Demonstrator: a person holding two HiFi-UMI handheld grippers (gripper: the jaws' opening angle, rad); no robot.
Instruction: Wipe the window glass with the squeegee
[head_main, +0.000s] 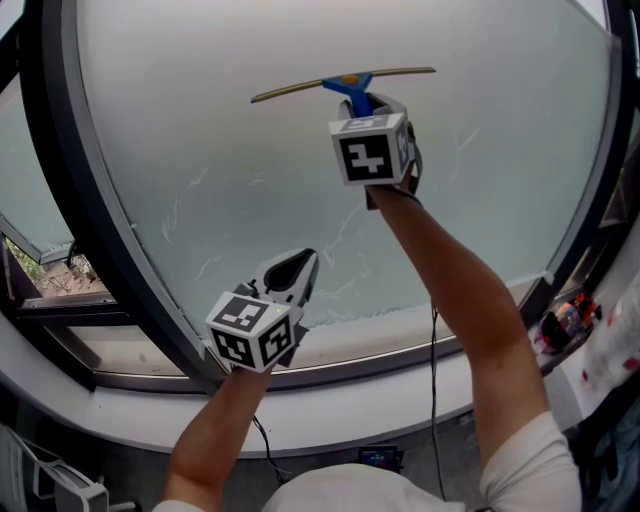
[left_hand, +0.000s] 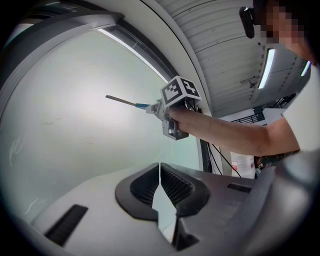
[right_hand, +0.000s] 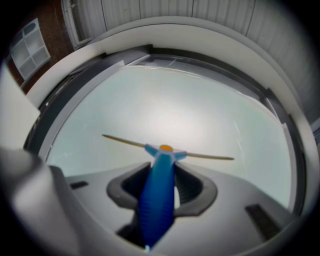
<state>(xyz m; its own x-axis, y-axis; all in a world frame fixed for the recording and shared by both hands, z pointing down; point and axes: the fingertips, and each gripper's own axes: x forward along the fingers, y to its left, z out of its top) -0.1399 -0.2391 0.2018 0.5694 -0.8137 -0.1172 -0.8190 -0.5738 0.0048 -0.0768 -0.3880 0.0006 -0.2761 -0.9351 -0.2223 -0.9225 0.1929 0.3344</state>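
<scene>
A squeegee (head_main: 345, 85) with a blue handle (right_hand: 159, 192) and a long thin blade (right_hand: 200, 156) is held up against the frosted window glass (head_main: 300, 150). My right gripper (head_main: 368, 100) is shut on the blue handle, and its blade lies across the upper part of the pane. In the left gripper view the squeegee (left_hand: 127, 103) and the right gripper (left_hand: 162, 107) show ahead, high on the glass (left_hand: 75, 125). My left gripper (head_main: 295, 270) hangs lower down, close to the glass, its jaws shut with nothing between them (left_hand: 160, 167).
A dark window frame (head_main: 80, 200) runs round the pane, with a white sill (head_main: 330, 400) below. Another pane (head_main: 30, 190) lies to the left. Cables (head_main: 433, 400) hang under the sill. Streaks mark the lower glass (head_main: 340, 240).
</scene>
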